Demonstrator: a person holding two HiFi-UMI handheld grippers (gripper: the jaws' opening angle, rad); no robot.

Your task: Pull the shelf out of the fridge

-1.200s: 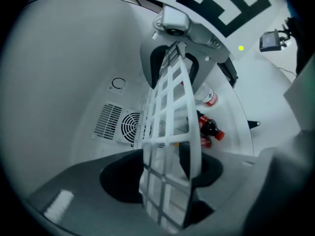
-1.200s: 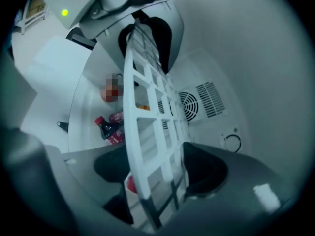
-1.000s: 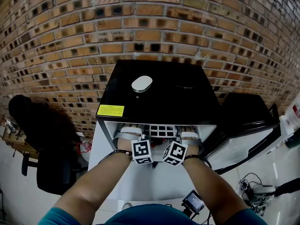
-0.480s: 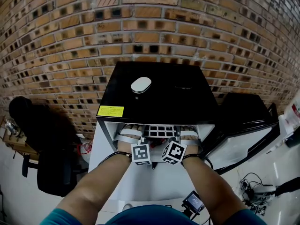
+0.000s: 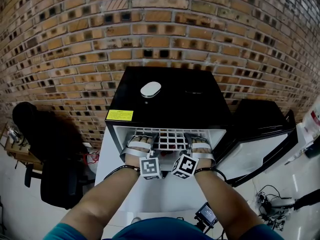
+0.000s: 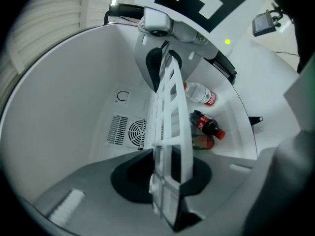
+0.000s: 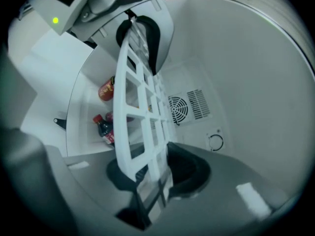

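Note:
The white grid shelf (image 5: 170,139) sticks partway out of the open black mini fridge (image 5: 170,101). My left gripper (image 5: 141,144) is shut on the shelf's front left edge and my right gripper (image 5: 200,144) is shut on its front right edge. In the left gripper view the shelf (image 6: 170,107) runs edge-on between the jaws of the left gripper (image 6: 165,170), with the right gripper (image 6: 162,31) clamped on at its far end. In the right gripper view the shelf (image 7: 135,114) passes through the right gripper (image 7: 151,173), and the left gripper (image 7: 128,1) holds the other end.
On the fridge floor under the shelf lie a cola bottle (image 6: 206,124), a water bottle (image 6: 199,93) and a red can (image 7: 107,89). A fan vent (image 7: 178,108) is on the back wall. The fridge door (image 5: 255,154) stands open at right. A white oval object (image 5: 150,89) rests on top.
The shelf has slid outward toward me, with more of its grid showing past the fridge opening. Both grippers have come back with it, still clamped on.

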